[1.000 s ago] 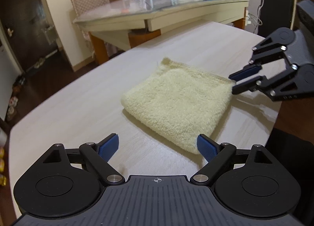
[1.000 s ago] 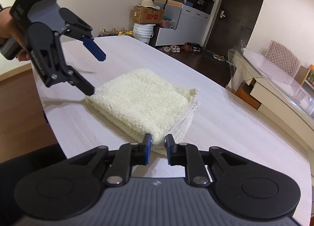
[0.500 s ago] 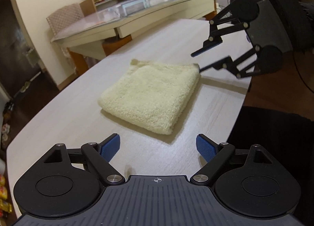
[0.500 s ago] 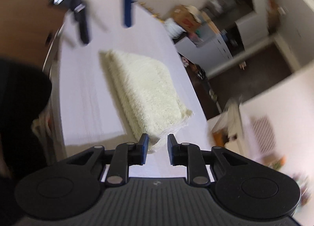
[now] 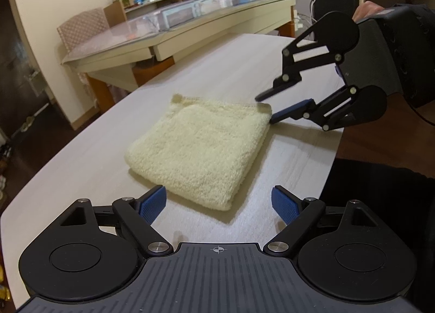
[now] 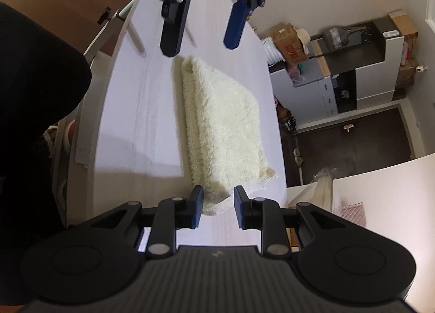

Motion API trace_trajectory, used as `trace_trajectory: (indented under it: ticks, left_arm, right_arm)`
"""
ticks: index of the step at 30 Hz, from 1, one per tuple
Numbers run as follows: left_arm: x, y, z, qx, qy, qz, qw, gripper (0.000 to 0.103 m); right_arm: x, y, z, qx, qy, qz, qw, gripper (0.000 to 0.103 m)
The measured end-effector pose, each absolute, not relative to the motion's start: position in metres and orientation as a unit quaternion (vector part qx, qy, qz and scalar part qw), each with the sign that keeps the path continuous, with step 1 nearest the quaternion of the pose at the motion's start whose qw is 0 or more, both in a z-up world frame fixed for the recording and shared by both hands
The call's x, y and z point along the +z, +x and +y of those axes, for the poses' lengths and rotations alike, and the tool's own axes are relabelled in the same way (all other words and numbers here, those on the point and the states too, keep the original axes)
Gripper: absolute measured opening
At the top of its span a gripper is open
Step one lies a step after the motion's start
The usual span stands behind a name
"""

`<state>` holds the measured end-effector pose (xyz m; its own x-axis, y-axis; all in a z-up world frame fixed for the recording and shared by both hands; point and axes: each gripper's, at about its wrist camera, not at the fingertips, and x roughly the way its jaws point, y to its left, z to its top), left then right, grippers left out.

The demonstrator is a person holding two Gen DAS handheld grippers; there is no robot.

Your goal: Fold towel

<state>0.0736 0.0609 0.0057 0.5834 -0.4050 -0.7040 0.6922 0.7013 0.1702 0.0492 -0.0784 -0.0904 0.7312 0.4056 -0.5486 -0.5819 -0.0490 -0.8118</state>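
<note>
1. While the folded towel lies on the worktop, the left claw hangs spread above its near corner.
2. The right claw, just been narrowing, straddles a corner; contact unclear.

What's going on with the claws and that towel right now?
Left gripper open, short of the towel. Right gripper open at its corner, jaws just narrowing, nothing pinched. Towel folded flat. Nothing in the way.

Folded towel on table between both grippers
</note>
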Motion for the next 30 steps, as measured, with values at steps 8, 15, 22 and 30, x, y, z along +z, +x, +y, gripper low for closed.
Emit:
trace_trajectory:
  ticks: [8,15,22,30]
  left_arm:
    - [0.003,0.070,0.051,-0.325,0.253,0.310,0.857,0.055]
    - [-0.004,0.066,0.038,-0.315,0.295,0.304,0.850,0.053]
    - [-0.011,0.068,0.038,-0.297,0.288,0.308,0.857,0.046]
    - [-0.009,0.066,0.034,-0.284,0.295,0.301,0.861,0.030]
  right_arm:
    - [-0.071,0.054,-0.077,0.366,-0.591,0.082,0.715,0.010]
    - [-0.052,0.056,-0.072,0.371,-0.568,0.097,0.728,0.010]
    - [-0.055,0.053,-0.077,0.372,-0.590,0.090,0.711,0.009]
    - [-0.049,0.054,-0.081,0.351,-0.584,0.064,0.729,0.009]
